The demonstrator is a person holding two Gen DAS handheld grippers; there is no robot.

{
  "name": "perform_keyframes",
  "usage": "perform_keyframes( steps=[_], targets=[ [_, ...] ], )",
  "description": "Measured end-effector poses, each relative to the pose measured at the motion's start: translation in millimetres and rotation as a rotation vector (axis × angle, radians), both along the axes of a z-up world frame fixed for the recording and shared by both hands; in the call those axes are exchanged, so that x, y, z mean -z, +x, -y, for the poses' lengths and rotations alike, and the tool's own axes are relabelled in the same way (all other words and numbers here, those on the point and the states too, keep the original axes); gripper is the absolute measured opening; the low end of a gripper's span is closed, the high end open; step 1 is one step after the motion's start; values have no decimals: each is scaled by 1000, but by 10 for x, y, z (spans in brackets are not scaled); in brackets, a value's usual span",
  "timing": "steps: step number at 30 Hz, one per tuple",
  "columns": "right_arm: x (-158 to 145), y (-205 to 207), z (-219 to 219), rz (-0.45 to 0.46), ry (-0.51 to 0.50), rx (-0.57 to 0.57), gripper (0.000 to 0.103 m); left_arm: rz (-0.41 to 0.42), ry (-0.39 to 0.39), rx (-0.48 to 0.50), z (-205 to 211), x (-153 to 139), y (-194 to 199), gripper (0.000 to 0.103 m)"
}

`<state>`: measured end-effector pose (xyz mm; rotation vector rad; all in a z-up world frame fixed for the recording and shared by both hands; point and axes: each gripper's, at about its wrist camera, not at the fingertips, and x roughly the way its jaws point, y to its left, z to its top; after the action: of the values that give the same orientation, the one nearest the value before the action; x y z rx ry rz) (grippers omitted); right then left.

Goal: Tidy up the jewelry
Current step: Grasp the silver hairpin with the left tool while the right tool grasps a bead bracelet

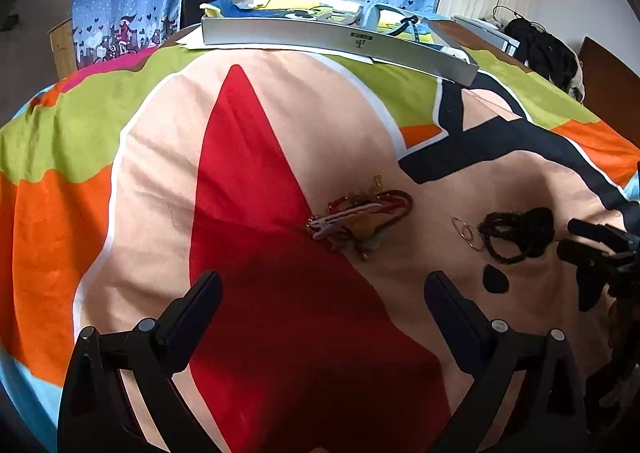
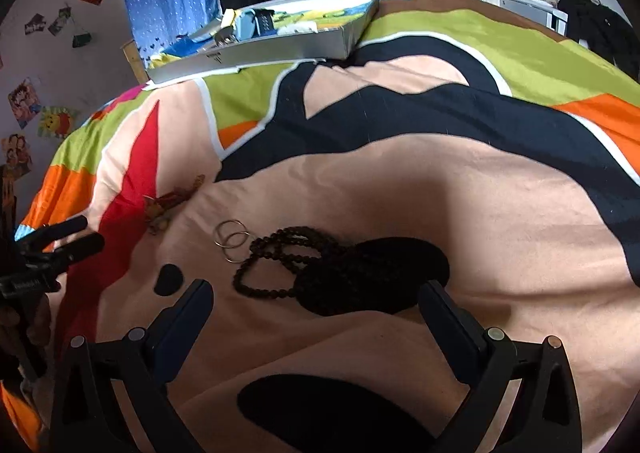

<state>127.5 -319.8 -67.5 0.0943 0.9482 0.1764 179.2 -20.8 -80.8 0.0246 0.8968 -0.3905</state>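
Both grippers are hovering low over the bed, pointed toward its far edge, and neither one is touching anything. The left gripper (image 1: 324,281) has its jaws spread wide with nothing in them, sitting just short of the tangle of red and gold bracelets (image 1: 360,221). The right gripper (image 2: 316,293) is the same deal — jaws released, empty, lined up over the black bead necklace (image 2: 280,265).

The bracelet pile is a messy knot: red cords, a pinkish band lying across the top, bits of gold chain sticking out. It sits about mid-bed, right where the red patch of the bedspread (image 1: 160,173) meets the peach area. To its right, near but not touching, are two thin silver hoop rings (image 2: 232,239) that overlap each other, and they lie just beside the necklace. The necklace is looped over itself several times and partly runs onto a black blob printed on the cover, so its far side is hard to pick out.

Up at the far edge of the bed there's a shallow grey tray (image 1: 320,39) with some small stuff in it — too far off to identify.
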Motion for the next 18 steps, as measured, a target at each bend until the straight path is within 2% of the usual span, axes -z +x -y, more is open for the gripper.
perform_keyframes(
  steps=[4,8,9,10,13,18],
  targets=[
    [75,64,22,-13,-4,12,103,-4,-1,11,-41,12,101,91],
    [85,162,8,8,-19,27,102,-15,16,32,-37,18,223,67],
    [92,193,-8,9,-21,25,97,-13,25,49,-27,10,274,64],
    [102,218,-29,7,-23,21,90,-6,32,63,-11,3,305,63],
    [179,311,-116,-19,-43,2,80,5,53,112,52,17,379,61],
    [249,348,-135,-38,-58,11,79,3,91,184,176,122,513,51]
  ],
)
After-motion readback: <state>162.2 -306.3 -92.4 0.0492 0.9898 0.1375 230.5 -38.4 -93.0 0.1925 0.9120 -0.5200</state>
